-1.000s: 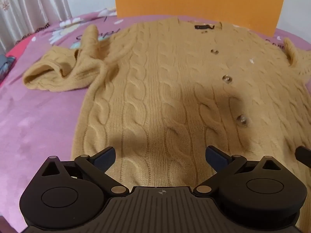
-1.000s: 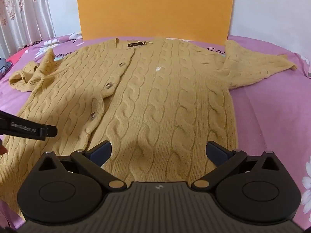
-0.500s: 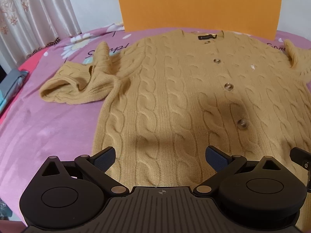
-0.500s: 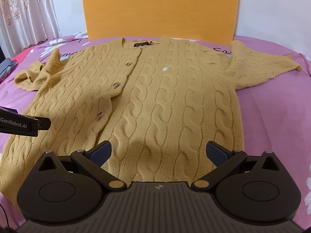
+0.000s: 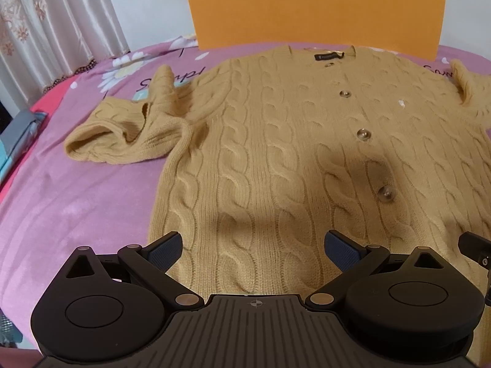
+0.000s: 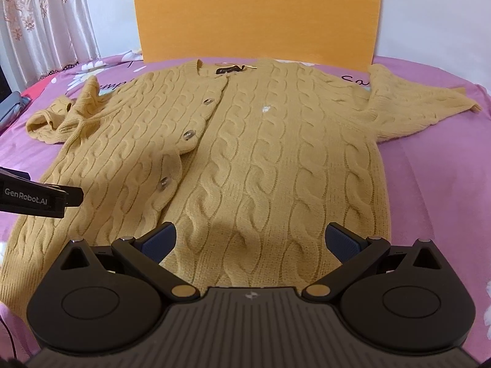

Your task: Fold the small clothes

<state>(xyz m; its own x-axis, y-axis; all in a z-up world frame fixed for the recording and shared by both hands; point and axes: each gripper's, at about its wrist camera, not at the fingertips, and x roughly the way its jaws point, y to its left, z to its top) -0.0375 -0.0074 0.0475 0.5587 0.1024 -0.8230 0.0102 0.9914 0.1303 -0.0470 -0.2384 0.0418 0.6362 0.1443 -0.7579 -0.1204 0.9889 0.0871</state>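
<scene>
A mustard cable-knit cardigan (image 5: pixel 276 159) lies flat, front up and buttoned, on the pink bedsheet (image 5: pixel 76 202). It also shows in the right wrist view (image 6: pixel 260 159). Its left sleeve (image 5: pixel 122 135) is crumpled and folded on itself. Its right sleeve (image 6: pixel 414 110) spreads out to the side. My left gripper (image 5: pixel 253 250) is open and empty above the cardigan's lower left hem. My right gripper (image 6: pixel 250 239) is open and empty above the lower right hem. The left gripper shows from the side in the right wrist view (image 6: pixel 40 196).
An orange board (image 6: pixel 257 15) stands upright behind the cardigan's collar. A curtain (image 5: pixel 55 30) hangs at the far left. A grey-blue object (image 5: pixel 18 135) lies at the bed's left edge. Bare pink sheet (image 6: pixel 435 184) lies right of the cardigan.
Both grippers have drawn back and risen a little from the cardigan, so more of the bed and sleeves shows. Both stay open. The cardigan has not moved.
</scene>
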